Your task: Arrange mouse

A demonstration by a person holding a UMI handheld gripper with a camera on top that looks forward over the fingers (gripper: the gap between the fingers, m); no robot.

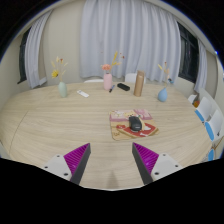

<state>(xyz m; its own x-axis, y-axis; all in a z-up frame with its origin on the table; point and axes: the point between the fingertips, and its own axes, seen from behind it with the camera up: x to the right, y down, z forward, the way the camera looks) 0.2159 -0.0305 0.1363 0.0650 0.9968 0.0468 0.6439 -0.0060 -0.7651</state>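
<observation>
A dark mouse (135,123) lies on a patterned mat (133,127) in the middle of a large round wooden table (60,125). My gripper (111,160) hovers over the near part of the table, well short of the mat. Its two fingers with magenta pads (77,157) stand wide apart, open, with only bare tabletop between them. The mouse sits beyond the fingers, slightly toward the right one.
Along the table's far side stand a vase with flowers (62,87), a pink bottle (107,76), a tan bottle (139,84), a blue vase (163,94) and small dark items. White curtains hang behind. Blue-white chairs (210,122) stand at the right.
</observation>
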